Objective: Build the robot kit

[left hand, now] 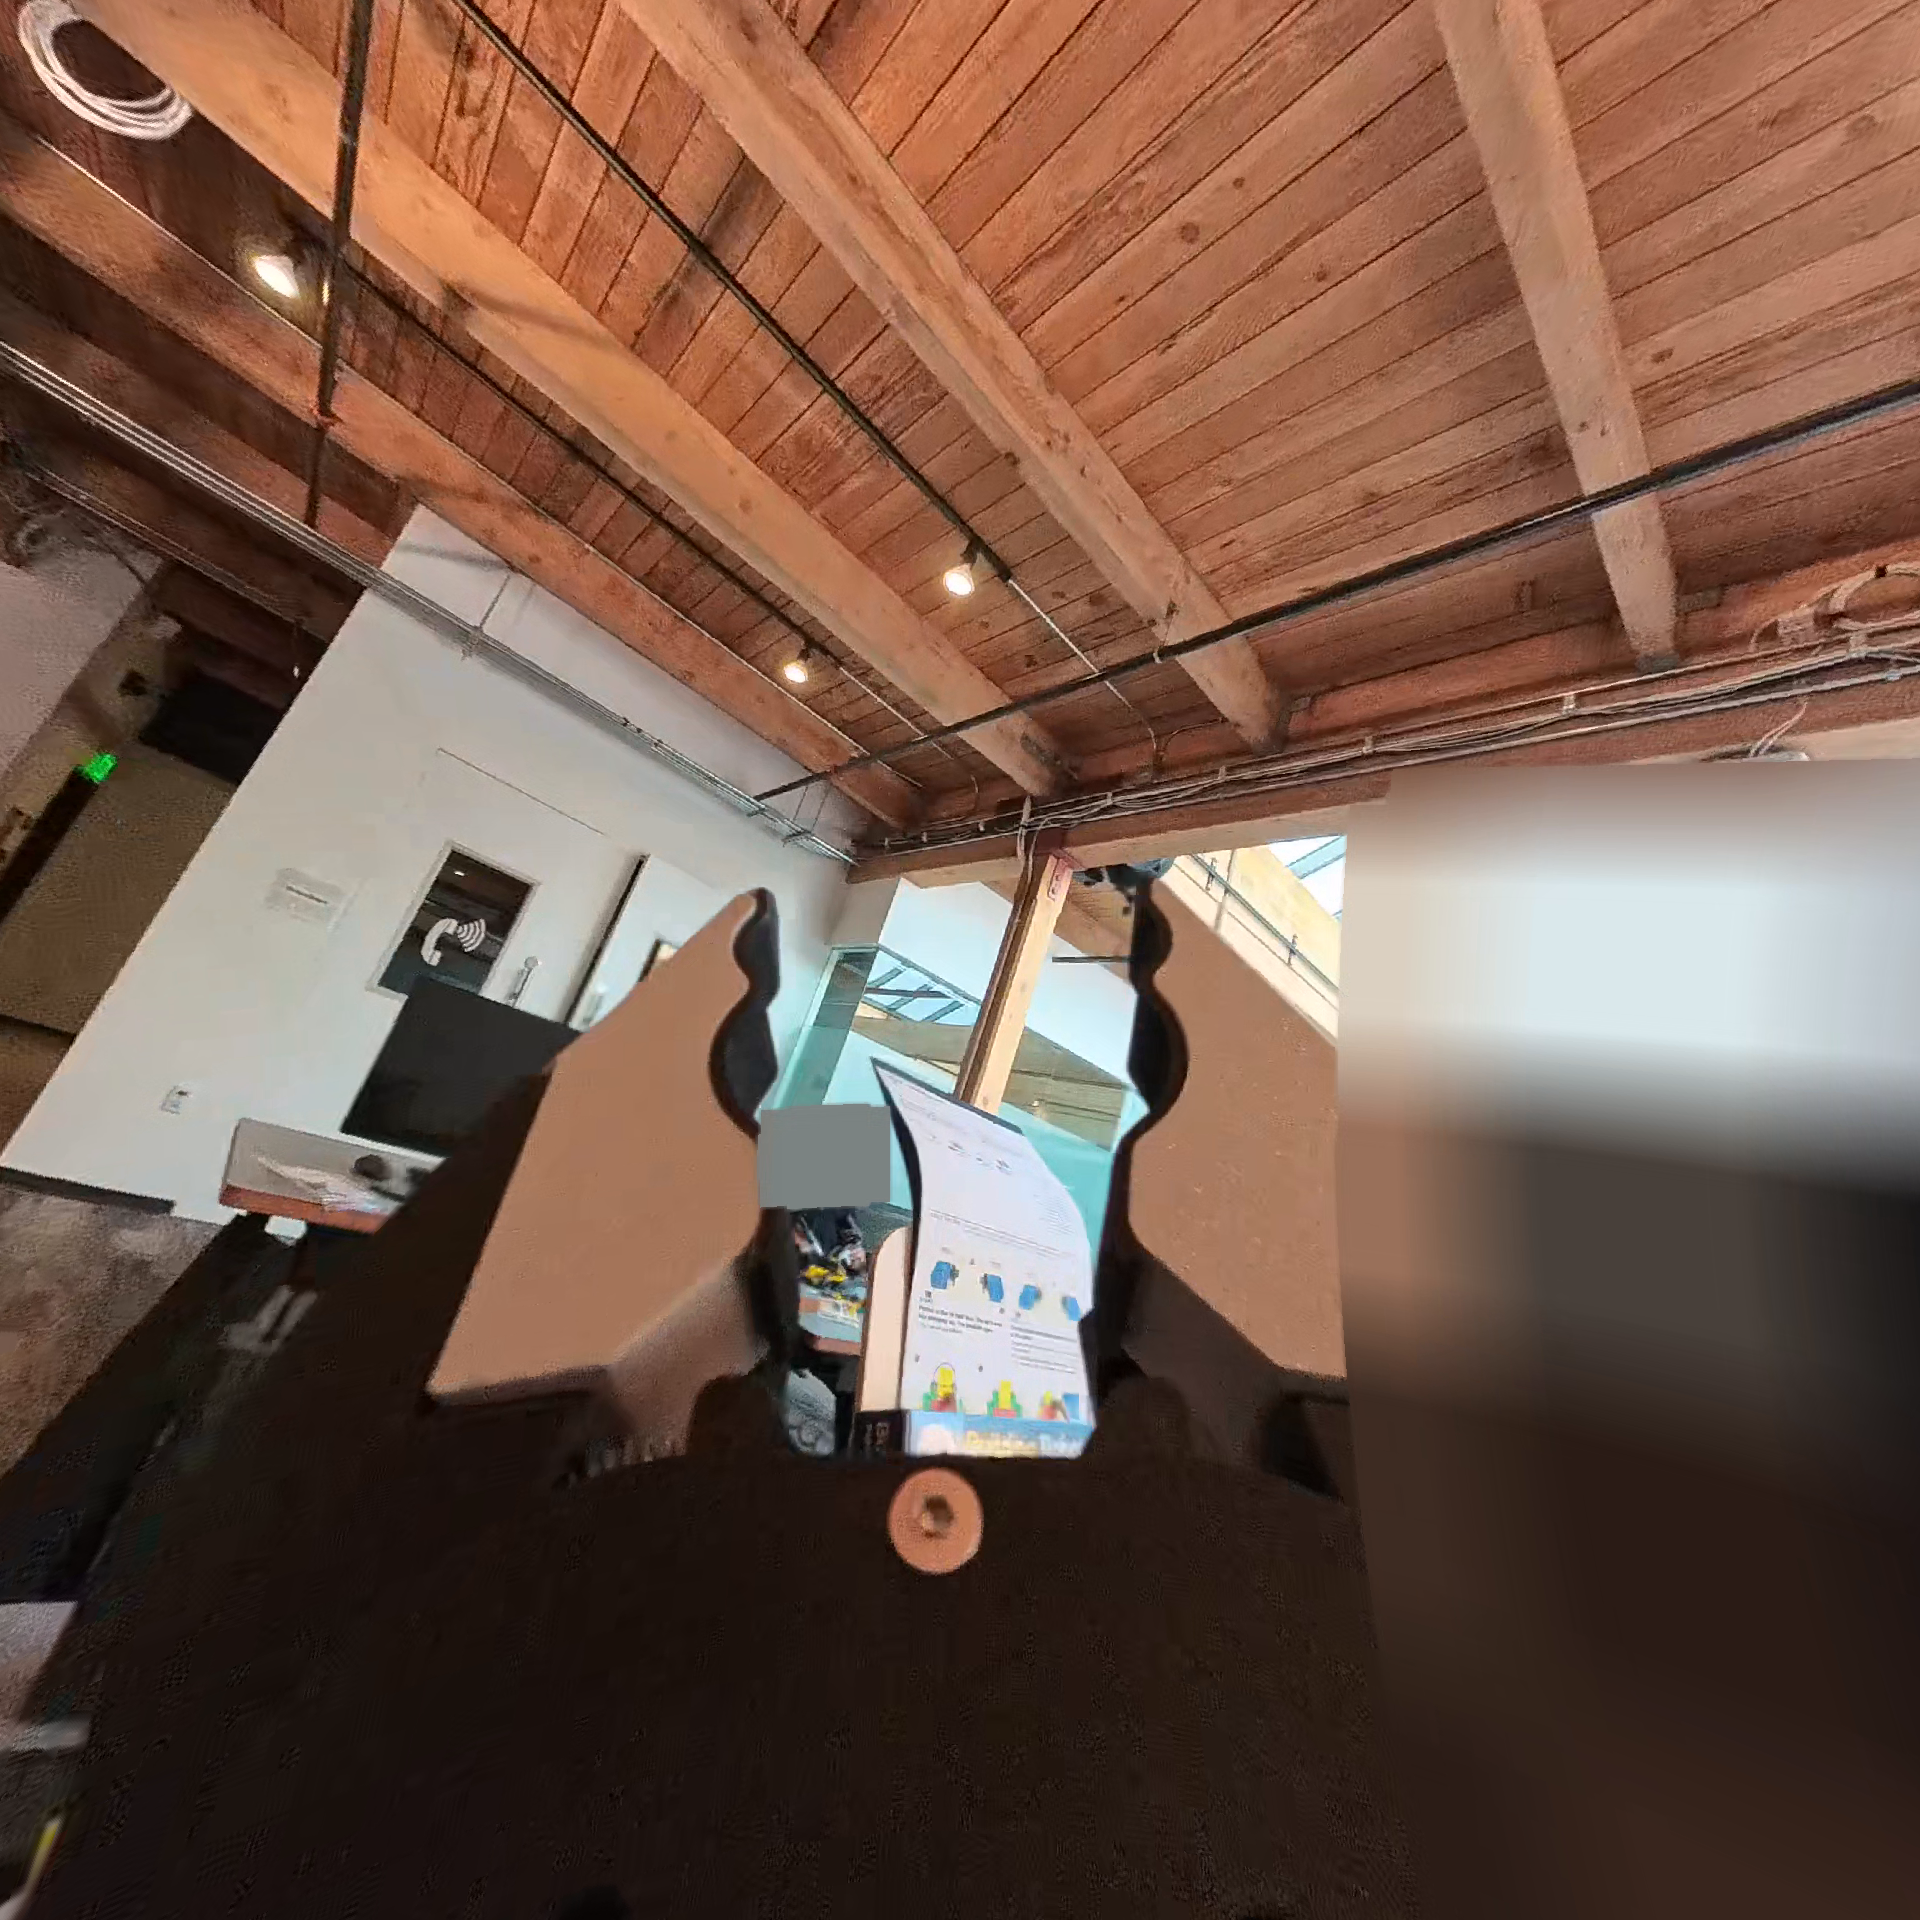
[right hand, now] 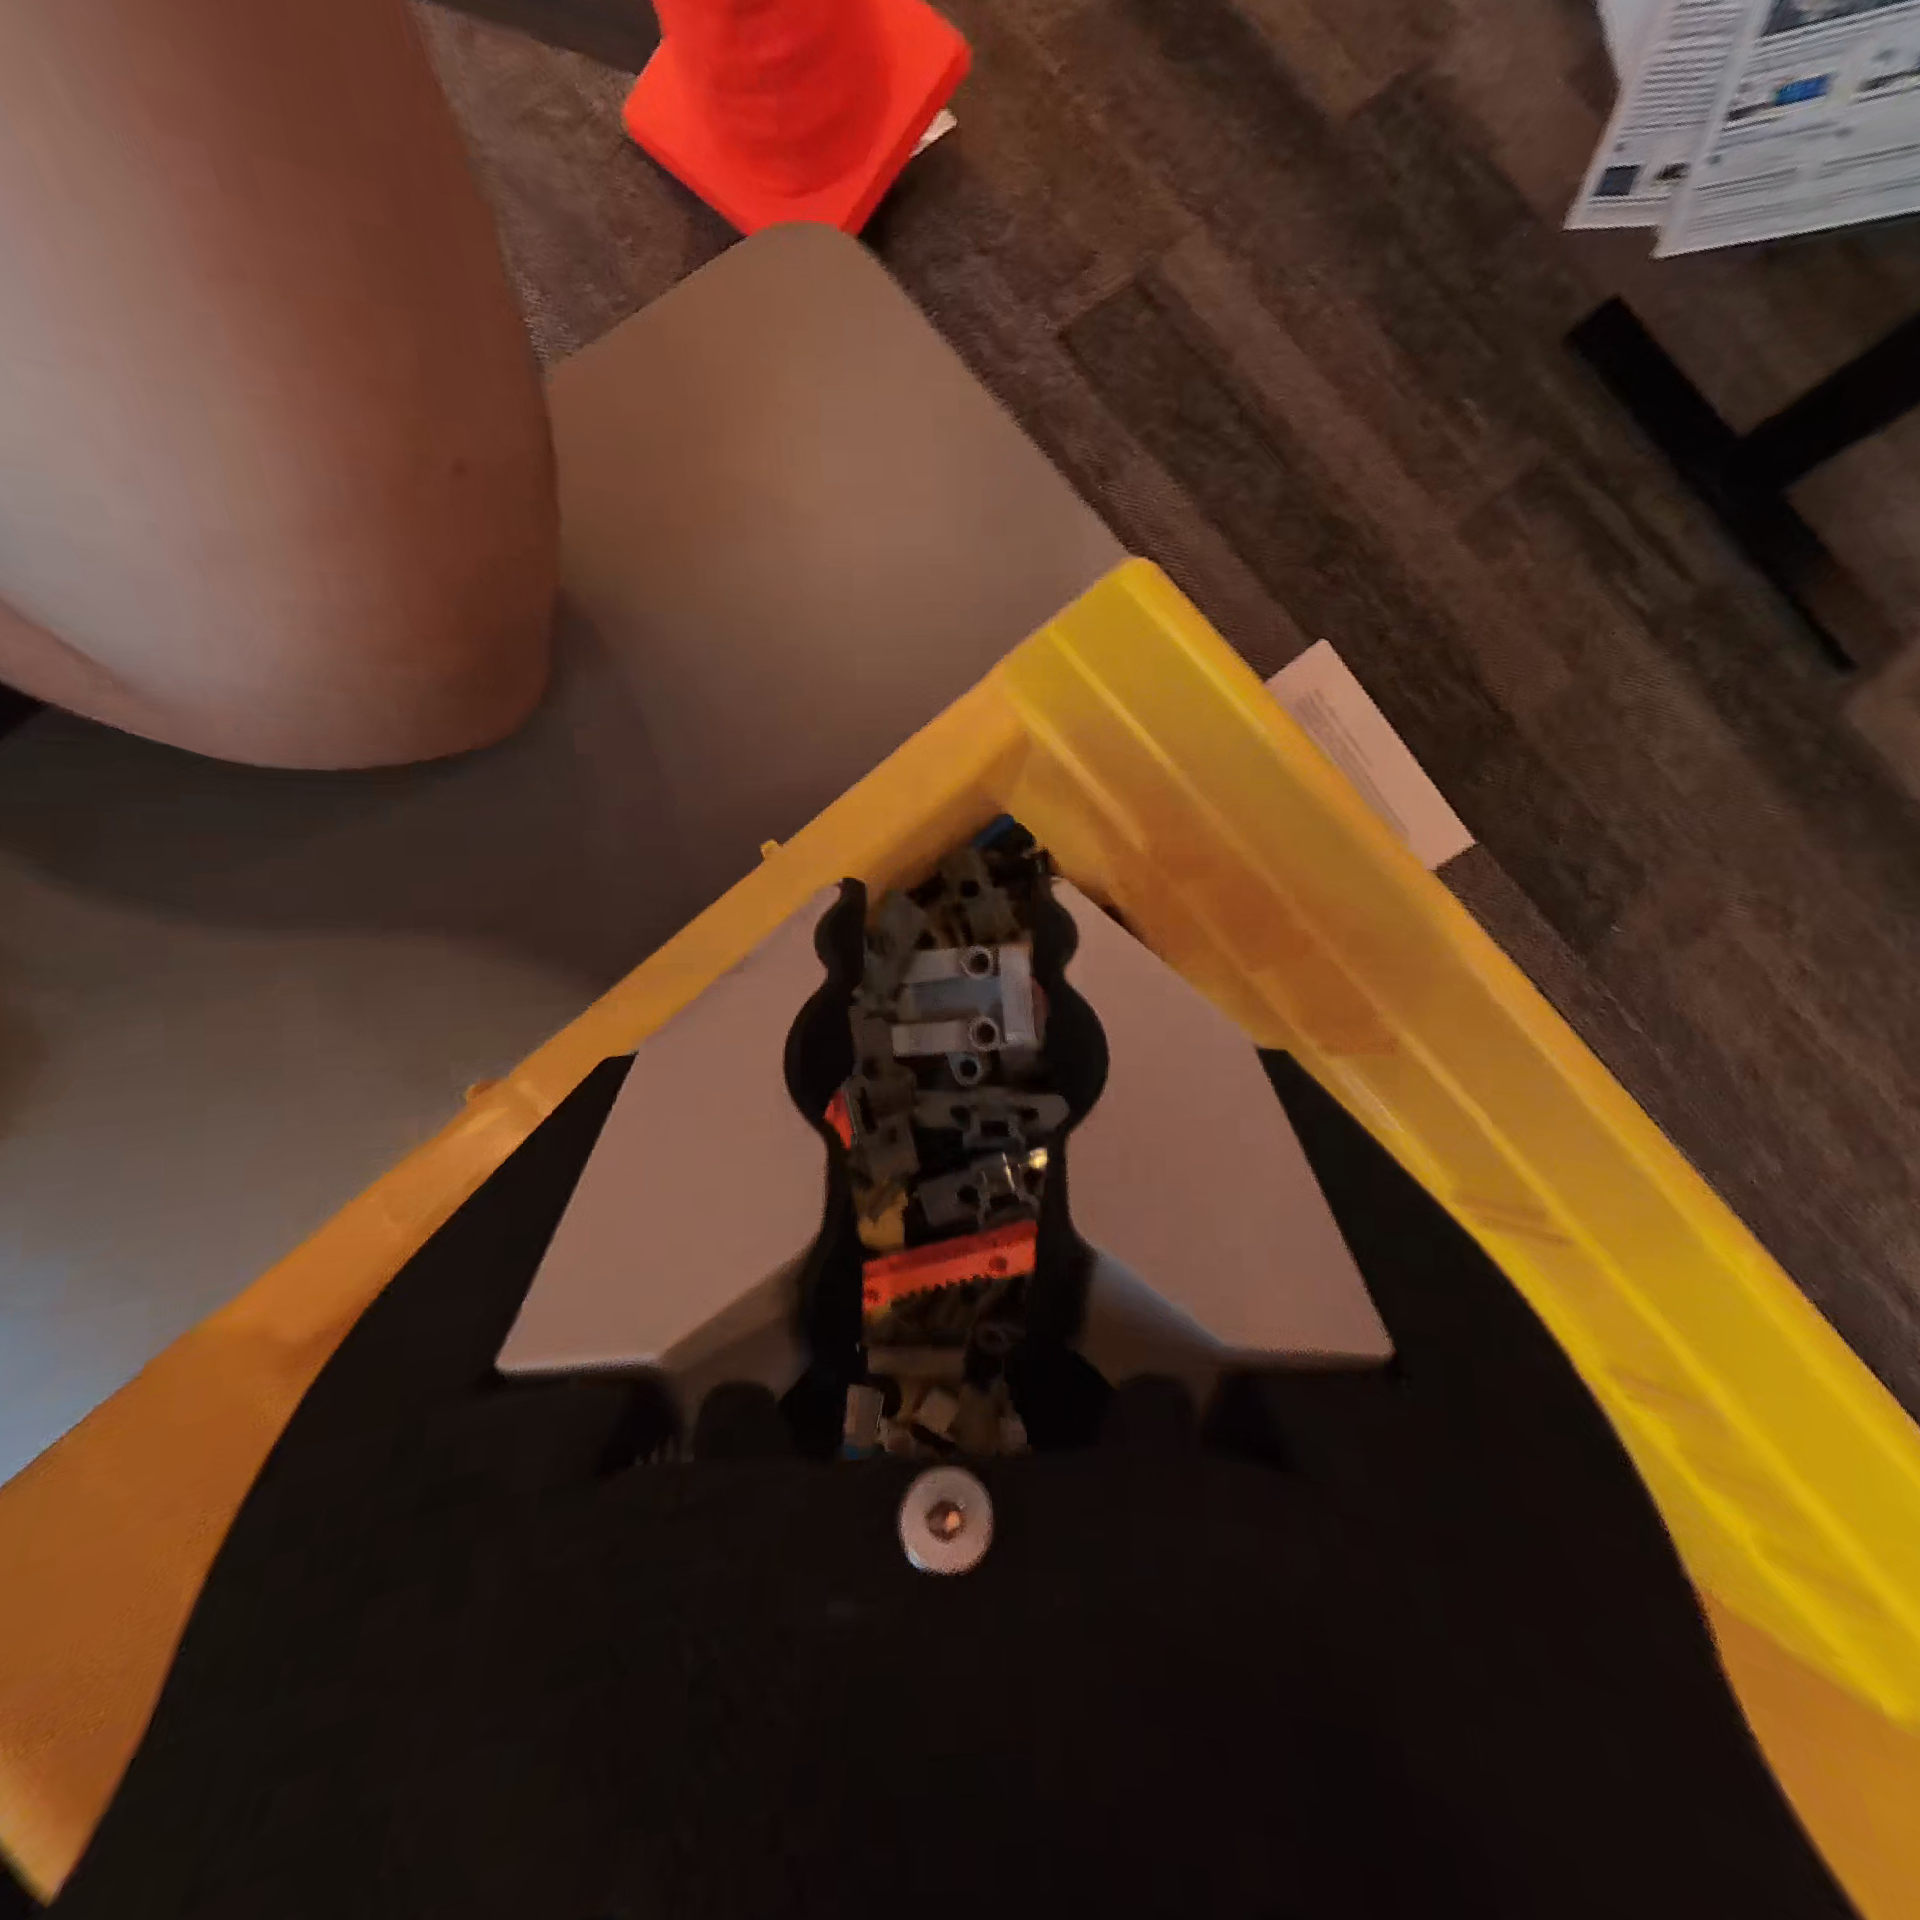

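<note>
In the left wrist view my left gripper (left hand: 951, 904) points up toward the wooden ceiling (left hand: 1143, 312). Its jaws stand wide apart and hold nothing. A printed sheet with coloured pictures (left hand: 997, 1247) stands farther off and shows through the gap. In the right wrist view my right gripper (right hand: 948, 894) points down into the corner of a yellow bin (right hand: 1247, 883). The bin holds a heap of small grey, black and red toy building parts (right hand: 961, 1039). The jaws stand partly apart just over the heap, and no part is clearly pinched between them.
A person's bare limb (right hand: 260, 416) is at upper left, on a grey surface (right hand: 810, 468). An orange cone (right hand: 800, 104), printed papers (right hand: 1766, 114), a white card (right hand: 1361, 748) and a black table leg (right hand: 1714, 447) lie around on the carpet. A white wall (left hand: 312, 831) and a dark screen (left hand: 457, 1070) show at the left. My hands' fingertips stand some 35 centimetres from each other.
</note>
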